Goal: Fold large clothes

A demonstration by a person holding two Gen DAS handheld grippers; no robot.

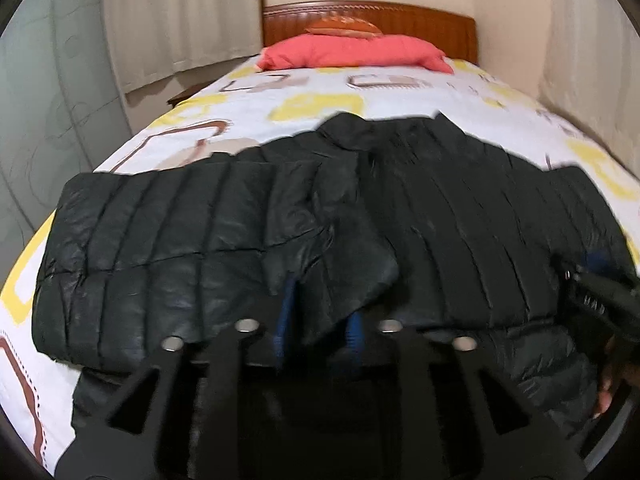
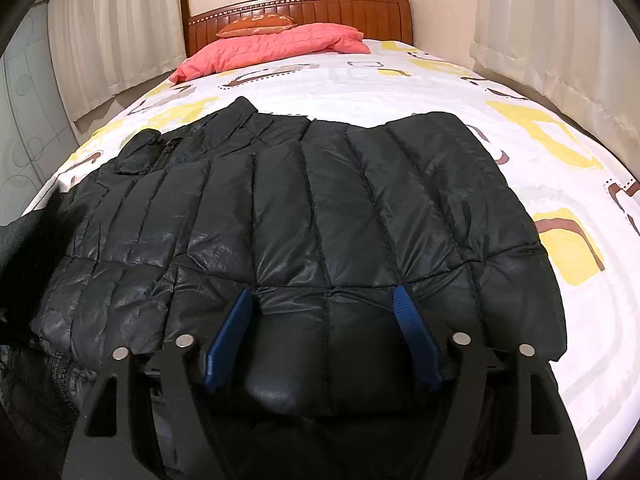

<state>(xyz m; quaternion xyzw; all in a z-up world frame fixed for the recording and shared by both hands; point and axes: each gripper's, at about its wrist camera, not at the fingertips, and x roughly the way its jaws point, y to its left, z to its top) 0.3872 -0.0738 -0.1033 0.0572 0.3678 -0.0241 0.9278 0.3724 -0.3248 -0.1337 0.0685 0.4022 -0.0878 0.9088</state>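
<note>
A black quilted puffer jacket (image 1: pixel 224 220) lies spread across the near end of the bed; it fills the right wrist view too (image 2: pixel 320 208). My left gripper (image 1: pixel 320 312) is over its near edge, blue pads apart, with a fold of jacket draped between and over them. My right gripper (image 2: pixel 322 312) is open with its blue pads wide apart, and the jacket's near hem bulges up between them. The right gripper also shows at the right edge of the left wrist view (image 1: pixel 596 288).
The bed has a white sheet (image 2: pixel 400 80) with yellow and brown squares. A coral quilt (image 2: pixel 272 46) and an orange cushion (image 2: pixel 256 24) lie by the wooden headboard (image 2: pixel 360 10). Curtains (image 2: pixel 108 28) hang on both sides.
</note>
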